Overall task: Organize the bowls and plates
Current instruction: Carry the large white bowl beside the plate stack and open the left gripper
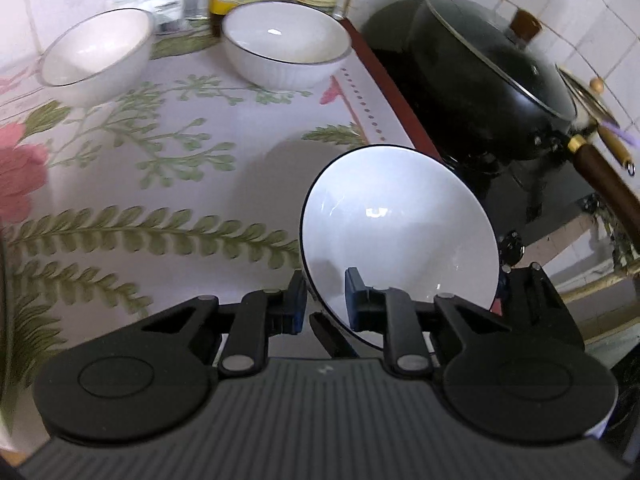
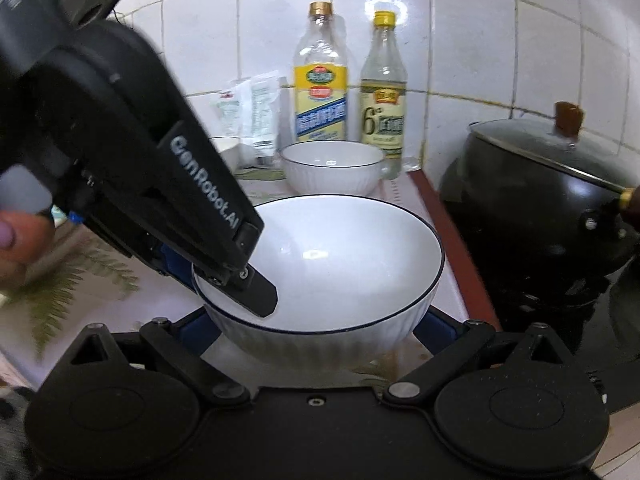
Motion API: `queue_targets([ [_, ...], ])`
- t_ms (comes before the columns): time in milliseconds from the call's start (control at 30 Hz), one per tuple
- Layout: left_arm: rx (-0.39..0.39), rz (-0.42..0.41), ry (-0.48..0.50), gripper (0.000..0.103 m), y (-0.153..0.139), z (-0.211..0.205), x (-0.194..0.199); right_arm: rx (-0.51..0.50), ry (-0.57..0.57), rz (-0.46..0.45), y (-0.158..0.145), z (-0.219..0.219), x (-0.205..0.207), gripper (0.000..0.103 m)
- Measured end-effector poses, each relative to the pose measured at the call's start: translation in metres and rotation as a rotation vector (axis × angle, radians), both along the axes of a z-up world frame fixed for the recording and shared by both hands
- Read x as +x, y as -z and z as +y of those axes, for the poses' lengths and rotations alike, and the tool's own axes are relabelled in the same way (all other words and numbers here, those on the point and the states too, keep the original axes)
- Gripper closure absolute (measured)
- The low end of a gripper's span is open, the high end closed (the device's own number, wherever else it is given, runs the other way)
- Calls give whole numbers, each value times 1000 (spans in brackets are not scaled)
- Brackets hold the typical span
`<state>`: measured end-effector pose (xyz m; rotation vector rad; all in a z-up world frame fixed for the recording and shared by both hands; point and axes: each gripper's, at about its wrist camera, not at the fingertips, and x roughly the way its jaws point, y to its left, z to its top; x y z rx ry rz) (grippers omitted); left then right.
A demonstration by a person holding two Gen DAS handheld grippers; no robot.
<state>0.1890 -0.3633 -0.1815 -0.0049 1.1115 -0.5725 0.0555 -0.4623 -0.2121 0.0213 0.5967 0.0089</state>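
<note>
Currently the left gripper (image 1: 326, 304) has its fingers pinched on the rim of a white bowl with a dark rim line (image 1: 400, 236), one finger inside the bowl and one outside; this is the near bowl, held close to the right edge of the worktop (image 1: 160, 184), and whether its base touches the floral cloth cannot be determined. The right gripper (image 2: 316, 332) has its fingers spread, standing on either side of the same bowl (image 2: 320, 264) at its lower wall without visibly clamping it. Two further bowls remain separate at the far side: a ribbed white bowl (image 1: 286, 46) in front of two condiment bottles (image 2: 320, 76), and another white bowl (image 1: 98, 50) to its left. No plates are visible in either view. A lidded black wok (image 1: 496, 80) occupies the stove to the right of the worktop. Assessment: the task appears to be at an early stage, since no bowls are nested yet. Remaining work, as far as visible, is to stack the held bowl with the two far bowls.
</note>
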Motion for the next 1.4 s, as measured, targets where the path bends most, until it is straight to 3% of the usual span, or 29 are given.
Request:
queue_targets([
  [333, -32, -56, -105, 84, -33, 78, -6, -30, -159, -69, -30, 53, 10, 1],
  [633, -5, -38, -180, 84, -29, 134, -4, -35, -298, -53, -29, 100, 24, 1],
  [867, 63, -64, -231, 84, -10, 135, 0, 12, -319, -15, -9, 111, 39, 1],
  [1267, 47, -21, -278, 82, 13, 140, 12, 9, -383, 69, 13, 109, 60, 1],
  [1400, 60, -20, -285, 81, 12, 138, 13, 82, -312, 113, 18, 107, 63, 2],
])
